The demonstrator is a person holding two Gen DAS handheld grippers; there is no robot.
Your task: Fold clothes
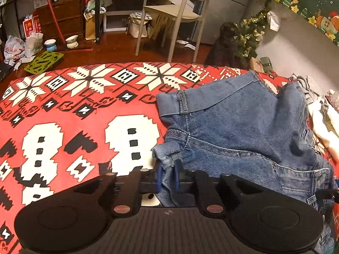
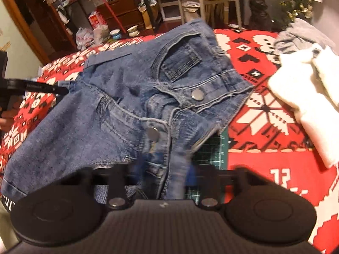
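Left wrist view:
Left claw (image 1: 168, 177): bottom centre of the frame, its blue fingers (image 1: 159, 178) pinched together on a frayed hem of the denim shorts (image 1: 239, 127).
Denim shorts: centre right of the frame, partly lifted, draped over the red patterned cloth (image 1: 70, 110) covering the desk.
White clothes (image 1: 324, 124): right edge, just beside the shorts.
Chair (image 1: 178, 14): upper centre, on the floor beyond the desk.

Right wrist view:
Right claw (image 2: 165, 173): bottom centre, blurred, clamped on the shorts' waistband by the fly.
Denim shorts (image 2: 118, 97): fill the centre, front side up, both metal buttons showing.
Left claw (image 2: 63, 90): left edge, gripping the far hem.
Green mat (image 2: 209, 150): lower centre, under the cloth's edge.
White clothes (image 2: 305, 89): right, apart from the shorts.
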